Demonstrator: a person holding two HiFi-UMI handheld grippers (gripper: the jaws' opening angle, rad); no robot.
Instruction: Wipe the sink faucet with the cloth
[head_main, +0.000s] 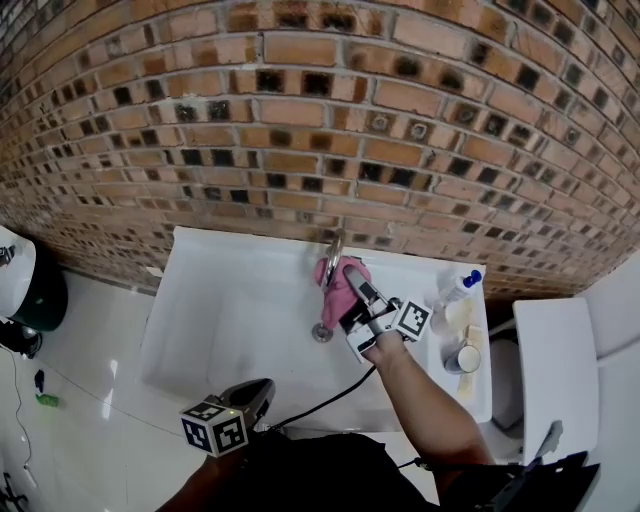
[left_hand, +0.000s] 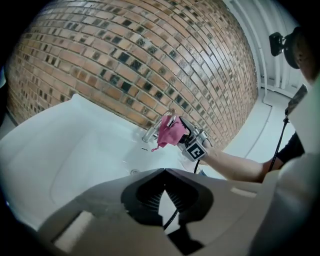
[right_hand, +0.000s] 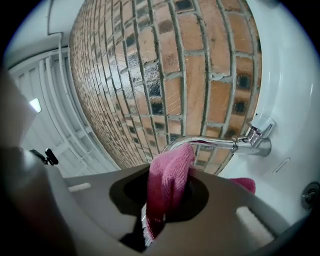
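Note:
A chrome faucet (head_main: 335, 246) rises at the back rim of the white sink (head_main: 220, 310), against the brick wall. A pink cloth (head_main: 333, 274) hangs at the spout, and my right gripper (head_main: 353, 278) is shut on it. In the right gripper view the cloth (right_hand: 167, 185) bulges out between the jaws, its top touching the curved spout of the faucet (right_hand: 210, 143). My left gripper (head_main: 262, 390) hovers low at the sink's near edge, shut and holding nothing. From the left gripper view I see the faucet (left_hand: 151, 132), the cloth (left_hand: 169, 134) and the right gripper (left_hand: 190, 137) across the basin.
The drain (head_main: 322, 332) lies below the faucet. A spray bottle (head_main: 458, 290) and a cup (head_main: 463, 357) stand on the sink's right ledge. A white fixture (head_main: 555, 360) is to the right, and a dark bin (head_main: 40, 298) sits on the floor at the left.

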